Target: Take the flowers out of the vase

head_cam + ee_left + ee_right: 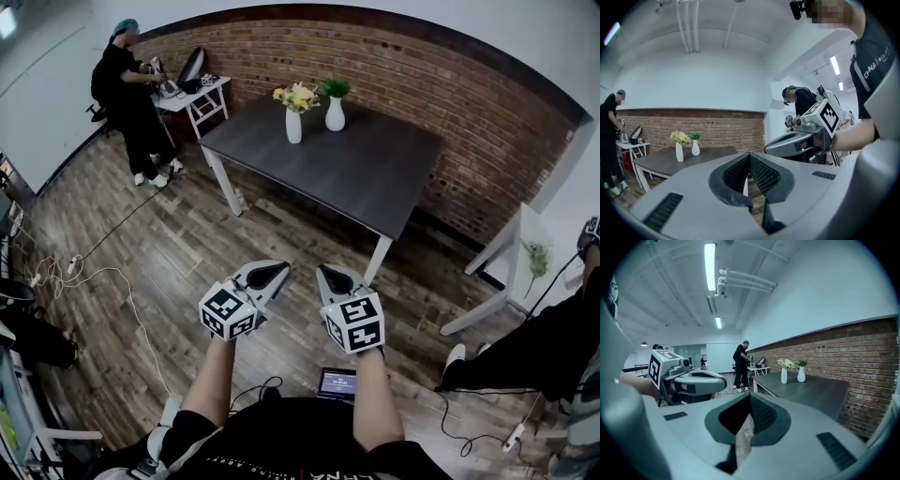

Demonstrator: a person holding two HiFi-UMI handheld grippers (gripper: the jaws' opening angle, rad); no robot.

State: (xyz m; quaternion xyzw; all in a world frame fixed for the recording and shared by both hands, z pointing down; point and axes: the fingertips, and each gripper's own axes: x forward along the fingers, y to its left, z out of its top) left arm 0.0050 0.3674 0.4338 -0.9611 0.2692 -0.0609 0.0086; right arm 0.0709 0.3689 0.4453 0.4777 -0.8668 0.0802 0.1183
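Observation:
Yellow flowers (296,96) stand in a slim white vase (293,125) at the far end of a dark grey table (366,178). Beside it is a rounder white vase with a green plant (335,112). Both grippers hang over the wooden floor, well short of the table and side by side. My left gripper (279,267) is shut and empty, and so is my right gripper (324,270). In the left gripper view the flowers (680,137) show far off to the left beyond the closed jaws (749,154). The right gripper view has the flowers (786,363) far ahead, right of its closed tips (750,395).
A person (127,94) stands at a small white table (192,94) at the back left. A white side table (511,267) and a seated person (539,352) are at the right. Cables (103,277) trail over the floor at the left. A brick wall (450,103) backs the table.

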